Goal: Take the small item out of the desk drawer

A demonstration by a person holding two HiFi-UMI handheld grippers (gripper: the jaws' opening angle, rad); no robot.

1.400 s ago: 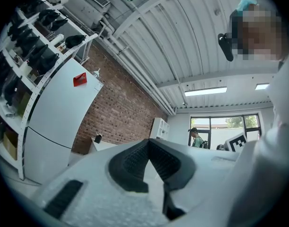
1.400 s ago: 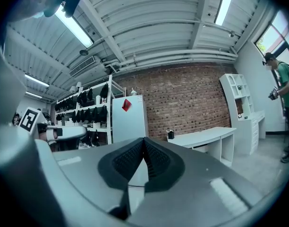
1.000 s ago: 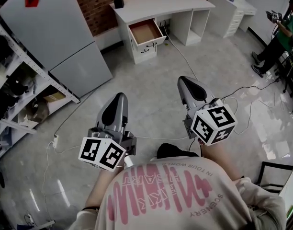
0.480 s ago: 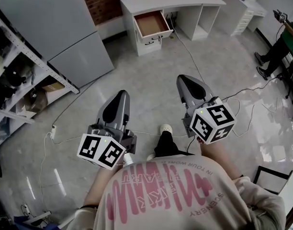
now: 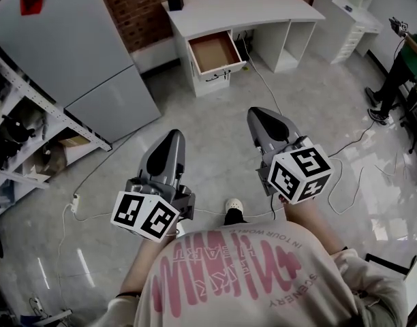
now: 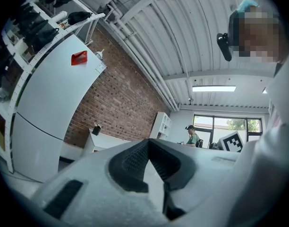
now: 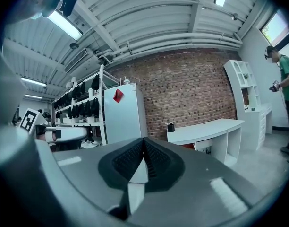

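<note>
The small item itself cannot be made out: only the bare brown floor of the open white-fronted drawer is seen, so the item is judged to lie deeper in or to be too small to show. The drawer is pulled out below that end of the curved white desk on which a small black box is set. Well short of the desk, the left gripper and the right gripper are held side by side and pointed toward it. Each pair of jaws is pressed together with nothing between.

The step in hand is judged to be the approach. It would be done well if the thin cables trailing from the desk were stepped over, the drawer were neared from its open front, the item were found by eye first, and one pair of jaws were parted before being lowered in.

The drawer's inside is shown by the head view alone. In the right gripper view the desk is seen edge-on beside a tall grey cabinet. In the left gripper view the desk is likewise seen low, with the drawer's inside hidden. The meeting of the pads is shown only by the gripper views
</note>
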